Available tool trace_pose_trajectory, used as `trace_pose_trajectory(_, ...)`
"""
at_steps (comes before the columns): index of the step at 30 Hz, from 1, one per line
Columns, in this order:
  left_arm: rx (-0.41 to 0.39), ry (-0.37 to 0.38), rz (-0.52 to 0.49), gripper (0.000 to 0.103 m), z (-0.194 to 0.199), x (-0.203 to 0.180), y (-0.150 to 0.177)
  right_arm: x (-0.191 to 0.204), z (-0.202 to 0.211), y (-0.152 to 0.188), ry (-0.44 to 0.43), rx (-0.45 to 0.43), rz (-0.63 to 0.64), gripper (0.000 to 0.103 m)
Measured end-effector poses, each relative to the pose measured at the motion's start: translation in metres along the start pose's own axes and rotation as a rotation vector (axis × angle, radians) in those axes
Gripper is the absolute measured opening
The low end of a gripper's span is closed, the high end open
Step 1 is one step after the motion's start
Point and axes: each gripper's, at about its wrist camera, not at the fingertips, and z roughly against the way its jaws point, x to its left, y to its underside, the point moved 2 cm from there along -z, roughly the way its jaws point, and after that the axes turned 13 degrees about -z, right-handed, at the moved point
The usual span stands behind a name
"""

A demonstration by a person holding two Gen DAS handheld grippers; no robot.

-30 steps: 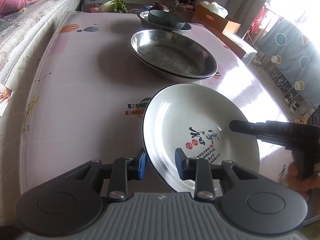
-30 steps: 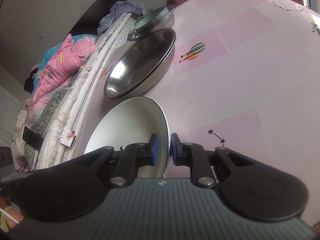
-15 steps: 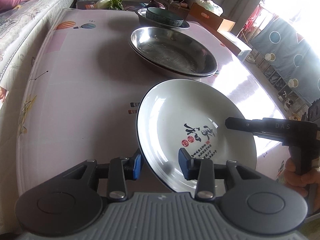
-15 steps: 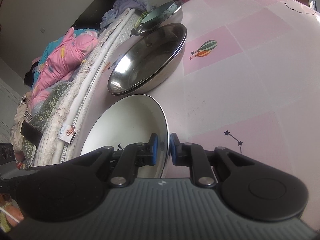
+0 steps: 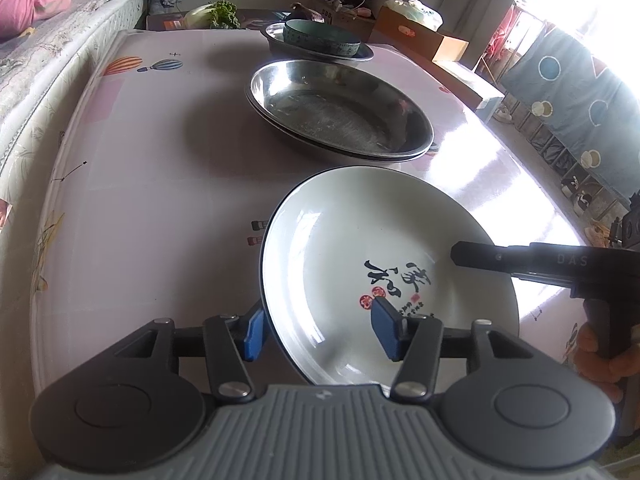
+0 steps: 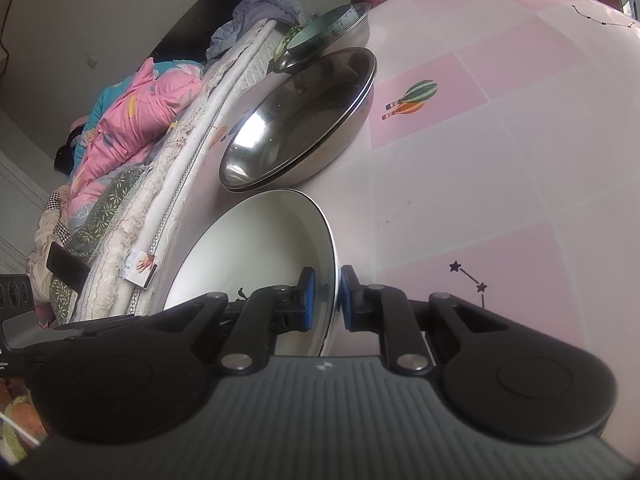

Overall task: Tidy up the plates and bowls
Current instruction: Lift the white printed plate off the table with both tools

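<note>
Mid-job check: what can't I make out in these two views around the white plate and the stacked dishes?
- White plate: near rim hidden by the left tool body, left wrist view.
- White plate underside: unseen, so table contact is unclear.
- Steel basins: count unclear, nested rims.
- Green bowl: contents hidden by its wall.
- Right tool: grips the plate rim.

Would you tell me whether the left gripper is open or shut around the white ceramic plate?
Open: the left gripper has its blue pads spread wide, straddling the rim of the white ceramic plate without clamping it.

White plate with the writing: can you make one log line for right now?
white plate: lifted, tilted | right gripper: shut on rim | left gripper: open around rim | steel pans: stacked ahead
</note>
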Motion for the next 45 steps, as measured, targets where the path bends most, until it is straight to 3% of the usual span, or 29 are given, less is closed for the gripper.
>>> trace_pose_trajectory(29, 0.015, 0.021, -0.011, 0.056, 0.001, -0.007, 0.001, -0.008, 0.002, -0.004, -0.033, 0.011, -0.043, 0.015)
trace_pose_trajectory(45, 0.013, 0.002, -0.051, 0.066, -0.005, -0.012, -0.004, -0.006, 0.002, -0.003, -0.033, 0.009, -0.025, 0.015)
